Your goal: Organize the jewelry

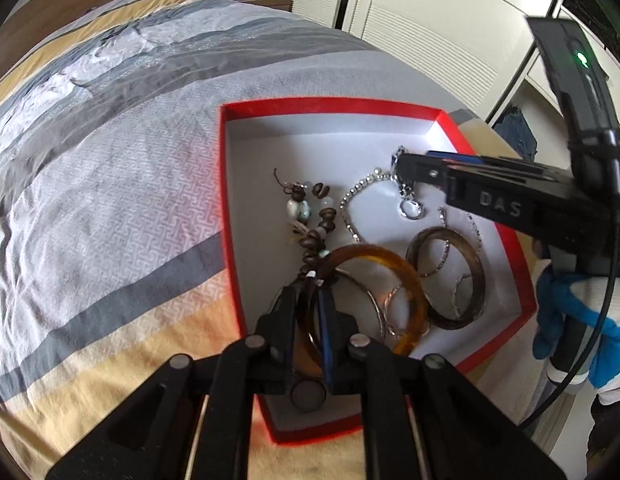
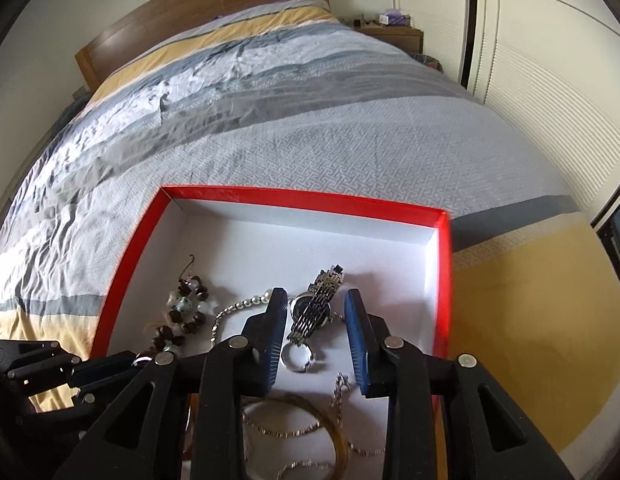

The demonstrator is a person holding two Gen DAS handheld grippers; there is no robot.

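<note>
Left gripper [image 1: 306,304] pinching amber bangle [image 1: 406,280] rim inside red box [image 2: 444,280]. Right gripper [image 2: 316,324] open, straddling watch [image 2: 316,304] (band running lengthwise between fingers), nearer hand: right.

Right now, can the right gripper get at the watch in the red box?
Probably yes. The right gripper hangs over the watch with jaws apart and nothing covering it; only the small ring lies close by.

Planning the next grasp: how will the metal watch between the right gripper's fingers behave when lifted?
The watch has a linked metal band, so it will probably drape limply. The polished links look slippery. It seems fairly heavy for its size.
</note>
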